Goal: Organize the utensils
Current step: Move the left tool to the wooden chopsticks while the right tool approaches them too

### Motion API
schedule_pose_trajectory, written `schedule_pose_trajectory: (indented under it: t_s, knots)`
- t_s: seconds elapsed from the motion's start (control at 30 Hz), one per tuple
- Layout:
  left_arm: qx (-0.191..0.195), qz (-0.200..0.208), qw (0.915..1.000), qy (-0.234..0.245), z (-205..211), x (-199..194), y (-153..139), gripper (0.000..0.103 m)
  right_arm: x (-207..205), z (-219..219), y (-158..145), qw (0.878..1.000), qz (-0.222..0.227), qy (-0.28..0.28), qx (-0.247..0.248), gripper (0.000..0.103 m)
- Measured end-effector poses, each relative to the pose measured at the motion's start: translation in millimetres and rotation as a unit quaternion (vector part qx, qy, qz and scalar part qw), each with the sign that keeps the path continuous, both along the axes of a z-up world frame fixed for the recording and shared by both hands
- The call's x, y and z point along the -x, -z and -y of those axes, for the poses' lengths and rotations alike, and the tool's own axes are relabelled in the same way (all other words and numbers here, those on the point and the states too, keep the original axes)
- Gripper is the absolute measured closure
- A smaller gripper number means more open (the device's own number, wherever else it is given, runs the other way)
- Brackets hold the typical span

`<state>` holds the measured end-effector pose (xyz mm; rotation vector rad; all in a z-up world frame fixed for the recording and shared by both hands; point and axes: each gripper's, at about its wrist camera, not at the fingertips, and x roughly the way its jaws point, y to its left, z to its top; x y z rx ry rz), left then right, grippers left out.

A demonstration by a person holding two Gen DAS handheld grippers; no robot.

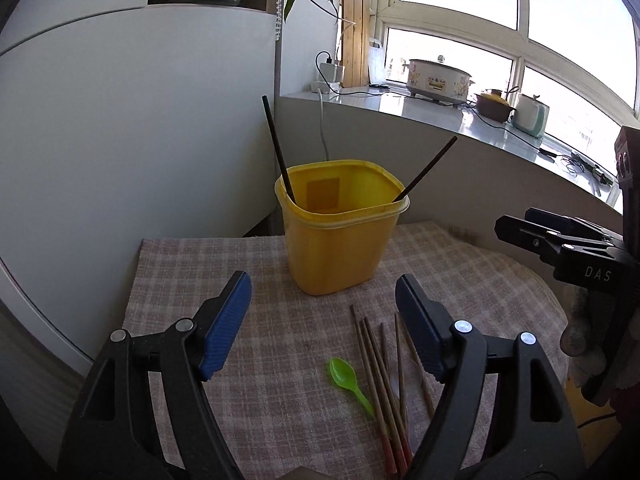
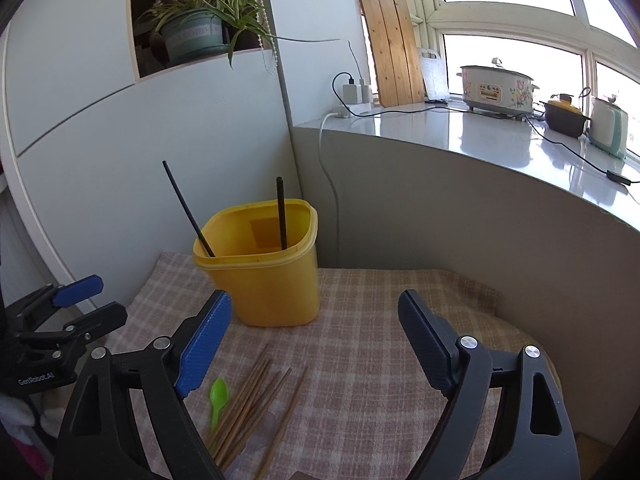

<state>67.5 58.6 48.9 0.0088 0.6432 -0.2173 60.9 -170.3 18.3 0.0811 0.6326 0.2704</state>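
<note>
Two black chopsticks lean inside the yellow tub, which stands just ahead of your left gripper. Its jaws are spread wide and hold nothing. Below and between them lie brown chopsticks and a green spoon on the checked cloth. Your right gripper, also spread and empty, has that pile low to its left.
</note>
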Motion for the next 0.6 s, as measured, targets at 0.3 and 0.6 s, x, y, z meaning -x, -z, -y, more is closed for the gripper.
schedule_pose_trajectory:
  t_s: [0.3,0.6]
  knots:
    - [0.010,-0.046,0.9988,0.007,-7,5,32,0.026,-2,7,35,0.997,-0.071,-0.009,0.008,0.016]
    - [0.080,-0.158,0.9830,0.047,-16,7,78,0.047,-2,4,73,0.987,-0.151,-0.046,-0.030,0.017]
